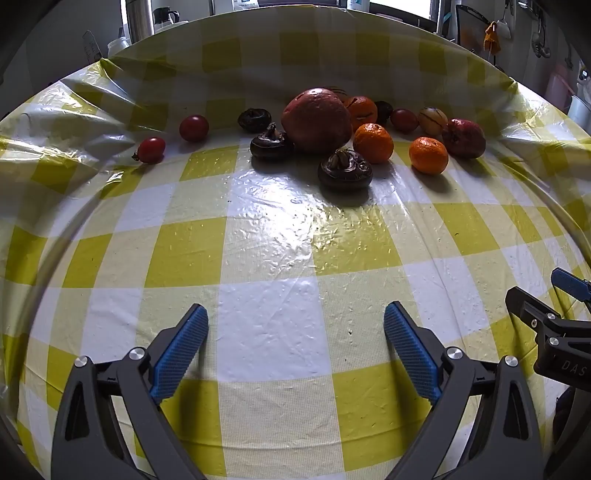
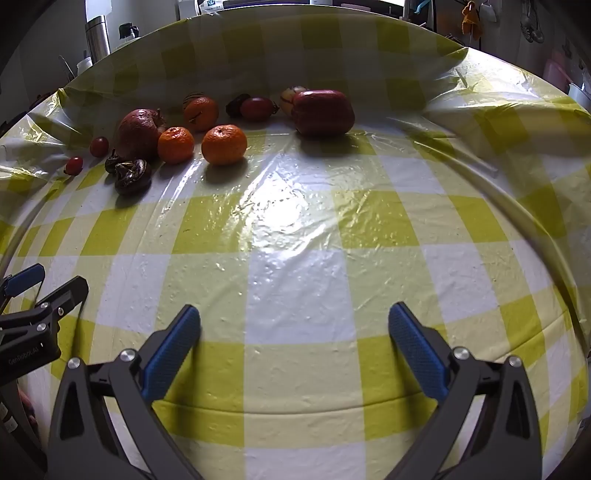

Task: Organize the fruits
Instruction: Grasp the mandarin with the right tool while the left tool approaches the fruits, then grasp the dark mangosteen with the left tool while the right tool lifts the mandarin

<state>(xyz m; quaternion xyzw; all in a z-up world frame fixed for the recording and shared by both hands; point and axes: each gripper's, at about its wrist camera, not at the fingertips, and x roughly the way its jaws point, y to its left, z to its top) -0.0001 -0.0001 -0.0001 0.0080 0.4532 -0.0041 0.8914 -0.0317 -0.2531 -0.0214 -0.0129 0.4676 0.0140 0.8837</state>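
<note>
A loose row of fruit lies across the far side of the checked tablecloth (image 1: 266, 332). At its middle sits a large pomegranate (image 1: 317, 120), with tangerines (image 1: 373, 143) (image 1: 428, 155), dark water chestnuts (image 1: 345, 170) (image 1: 271, 144) and small red tomatoes (image 1: 150, 149) (image 1: 194, 127) around it. A smaller pomegranate (image 1: 464, 138) ends the row on the right. From the right wrist I see a tangerine (image 2: 224, 144), a dark red fruit (image 2: 322, 112) and a pomegranate (image 2: 139, 133). My left gripper (image 1: 295, 321) and right gripper (image 2: 293, 321) both stand open and empty, well short of the fruit.
The right gripper's fingers (image 1: 546, 321) show at the right edge of the left wrist view. The left gripper's fingers (image 2: 48, 299) show at the left edge of the right wrist view. Flasks and kitchen items (image 1: 138, 16) stand beyond the table's far edge. The cloth is creased at both far corners.
</note>
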